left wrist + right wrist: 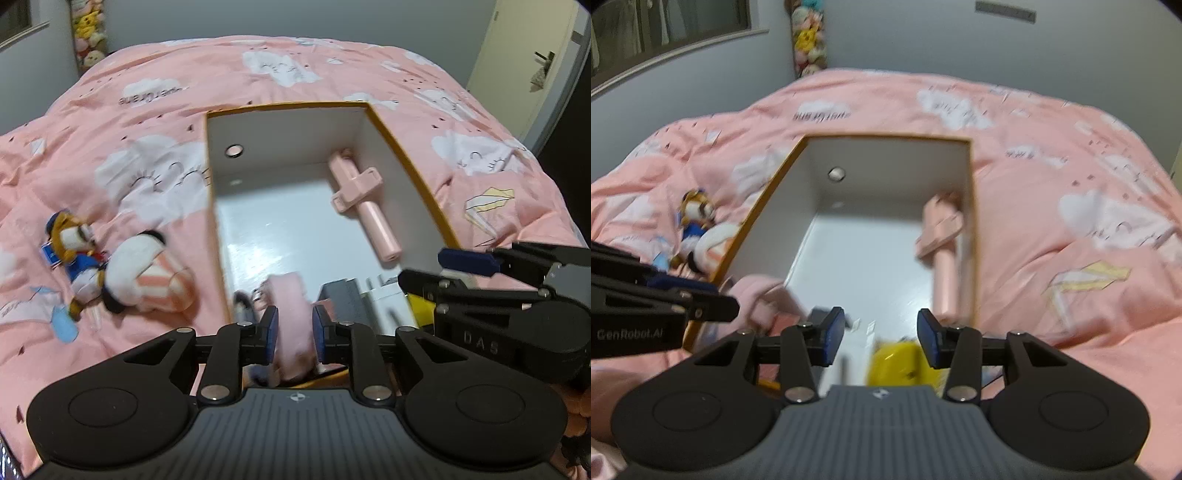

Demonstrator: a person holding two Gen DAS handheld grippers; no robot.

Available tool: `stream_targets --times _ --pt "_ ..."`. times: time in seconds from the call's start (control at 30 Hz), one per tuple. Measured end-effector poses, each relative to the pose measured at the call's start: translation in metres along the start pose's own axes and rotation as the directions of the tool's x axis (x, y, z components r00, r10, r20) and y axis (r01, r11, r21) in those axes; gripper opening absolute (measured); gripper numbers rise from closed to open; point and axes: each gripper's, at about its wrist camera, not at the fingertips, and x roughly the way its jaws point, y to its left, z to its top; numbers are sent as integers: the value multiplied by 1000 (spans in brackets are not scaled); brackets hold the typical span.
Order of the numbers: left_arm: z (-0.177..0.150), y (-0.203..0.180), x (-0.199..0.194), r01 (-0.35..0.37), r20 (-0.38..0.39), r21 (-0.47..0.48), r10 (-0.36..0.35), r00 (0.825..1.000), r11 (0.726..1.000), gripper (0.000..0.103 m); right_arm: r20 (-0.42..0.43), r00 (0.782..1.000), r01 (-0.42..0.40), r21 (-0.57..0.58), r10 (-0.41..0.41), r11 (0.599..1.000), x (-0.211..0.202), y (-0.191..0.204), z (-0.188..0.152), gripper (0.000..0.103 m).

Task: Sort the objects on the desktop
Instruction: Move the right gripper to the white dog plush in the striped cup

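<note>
An open white box with an orange rim [410,162] [764,206] lies on the pink bedspread. Inside it a pink stick with a clip [364,199] [943,254] rests along the right wall. My left gripper [295,325] [720,299] hangs over the box's near left end, shut on a soft pink item [293,314] [764,295] that fills the gap between its pads. My right gripper [881,332] [421,267] stands open over the near right end. Below it lie a yellow object [901,363] [421,308] and a white one [846,354] [384,299], neither touched by the pads.
A duck plush [74,251] [696,218] and a white plush with pink stripes [147,273] lie on the bedspread [258,74] left of the box. A grey block [338,295] sits in the box's near end. A column of plush toys [809,37] hangs on the far wall.
</note>
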Motion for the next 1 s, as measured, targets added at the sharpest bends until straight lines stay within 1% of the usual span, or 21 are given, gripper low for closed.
stream_targets --times 0.07,0.13,0.27,0.3,0.33,0.4,0.47,0.53,0.7,0.9,1.0 --pt "-4 8 -3 -7 -1 -21 7 1000 1000 28 -29 1000 -10 -8 9 1000 3 8 -1 48" --pt "-7 18 -4 -12 -1 -48 12 1000 999 33 -49 999 -10 -26 9 1000 5 16 0 50" --pt "-12 37 -8 -23 6 -108 24 1000 994 38 -70 998 -7 -65 3 998 7 31 3 52" --pt "-12 42 -9 -22 10 -123 24 1000 992 43 -74 997 -5 -74 0 997 8 35 4 52" --pt "-13 46 -10 -20 15 -138 23 1000 990 50 -77 997 -4 -82 -2 997 8 38 5 53" --pt "-13 55 -13 -13 35 -165 19 999 986 51 -75 997 -1 -100 -6 995 8 45 8 56" --pt "-13 64 -15 -2 49 -191 11 999 982 53 -65 998 5 -117 -13 993 9 51 13 56" --pt "-12 73 -17 6 64 -219 8 998 976 56 -46 999 7 -132 -13 991 8 57 19 58" --pt "-11 91 -18 -9 82 -252 30 996 968 61 -21 1000 -17 -157 14 987 12 73 36 66" --pt "-10 120 -8 -60 41 -318 77 996 946 61 -2 999 -46 -212 46 976 21 94 57 71" --pt "-10 133 -5 -81 26 -346 96 995 935 61 13 997 -70 -251 76 965 27 106 69 72"
